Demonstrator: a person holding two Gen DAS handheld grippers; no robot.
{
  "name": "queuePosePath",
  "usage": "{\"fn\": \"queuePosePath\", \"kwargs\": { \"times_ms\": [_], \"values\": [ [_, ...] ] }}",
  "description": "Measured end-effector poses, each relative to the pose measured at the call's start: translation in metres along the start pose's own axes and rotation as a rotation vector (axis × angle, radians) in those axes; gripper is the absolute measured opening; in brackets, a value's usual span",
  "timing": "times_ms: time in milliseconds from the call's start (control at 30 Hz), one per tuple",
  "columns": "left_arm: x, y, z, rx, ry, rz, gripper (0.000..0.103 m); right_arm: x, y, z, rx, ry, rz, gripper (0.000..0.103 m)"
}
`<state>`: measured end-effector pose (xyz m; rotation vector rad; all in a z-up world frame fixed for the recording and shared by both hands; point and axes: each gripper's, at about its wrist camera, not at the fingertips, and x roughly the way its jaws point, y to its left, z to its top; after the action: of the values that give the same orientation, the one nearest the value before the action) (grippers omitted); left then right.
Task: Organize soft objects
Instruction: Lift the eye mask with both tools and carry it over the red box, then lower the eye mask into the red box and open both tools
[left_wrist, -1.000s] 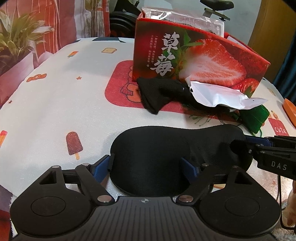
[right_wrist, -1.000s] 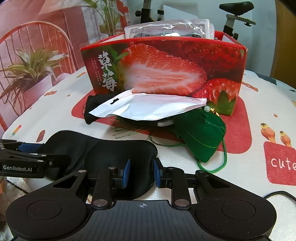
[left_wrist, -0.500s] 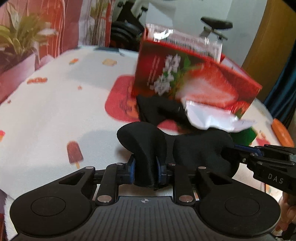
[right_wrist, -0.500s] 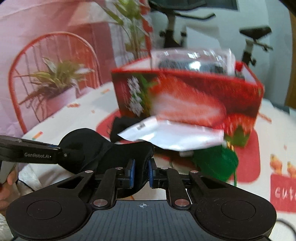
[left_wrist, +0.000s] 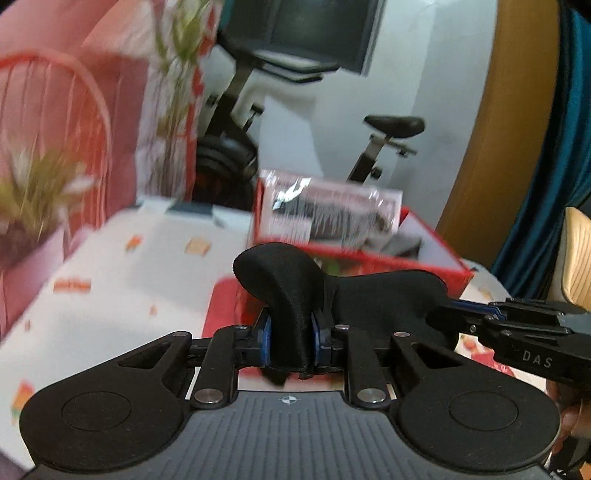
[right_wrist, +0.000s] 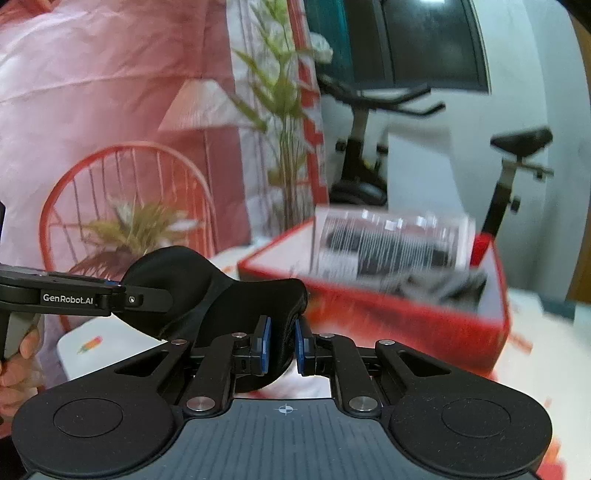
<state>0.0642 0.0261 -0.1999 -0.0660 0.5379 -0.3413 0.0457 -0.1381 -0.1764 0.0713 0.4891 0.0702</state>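
Note:
A black padded eye mask (left_wrist: 288, 280) hangs between both grippers, lifted above the table. My left gripper (left_wrist: 291, 339) is shut on its left end. My right gripper (right_wrist: 282, 347) is shut on its right end (right_wrist: 258, 295). The right gripper also shows in the left wrist view (left_wrist: 465, 314), and the left gripper in the right wrist view (right_wrist: 122, 295). The red strawberry box (right_wrist: 406, 325) stands just beyond the mask, open on top, with a clear plastic packet (right_wrist: 391, 247) standing inside it. The box also shows in the left wrist view (left_wrist: 454, 266).
The table wears a white printed cloth (left_wrist: 122, 291). A potted plant (right_wrist: 140, 229) and a red wire chair (right_wrist: 122, 184) stand at the left. An exercise bike (left_wrist: 384, 147) stands behind the box. Both views are motion-blurred.
The left gripper shut on the mask's left end. Both grippers lifted the mask off the table to about the height of the box rim. The items lying before the box have dropped out of view.

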Motion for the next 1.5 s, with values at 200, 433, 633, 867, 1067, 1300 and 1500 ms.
{"fn": "queuePosePath", "kwargs": {
  "times_ms": [200,433,633,867,1067,1300,1500],
  "values": [
    [0.014,-0.018,0.046,0.089,-0.09,-0.03,0.022,0.015,-0.022,0.04,-0.066,-0.067,-0.069,0.012],
    [0.071,-0.039,0.09,0.155,-0.1,-0.039,0.022,0.054,-0.066,0.067,-0.06,-0.058,-0.156,0.012],
    [0.138,-0.044,0.103,0.128,0.062,-0.053,0.022,0.096,-0.099,0.057,-0.018,0.088,-0.179,0.012],
    [0.188,-0.04,0.094,0.114,0.251,-0.066,0.022,0.129,-0.116,0.041,0.045,0.231,-0.188,0.012],
    [0.21,-0.033,0.087,0.105,0.323,-0.069,0.022,0.138,-0.125,0.03,0.12,0.281,-0.198,0.013],
    [0.213,-0.039,0.085,0.147,0.332,-0.062,0.045,0.138,-0.132,0.027,0.141,0.295,-0.236,0.019],
    [0.198,-0.039,0.089,0.222,0.279,-0.037,0.062,0.123,-0.138,0.026,0.148,0.251,-0.272,0.026]
  ]
}}
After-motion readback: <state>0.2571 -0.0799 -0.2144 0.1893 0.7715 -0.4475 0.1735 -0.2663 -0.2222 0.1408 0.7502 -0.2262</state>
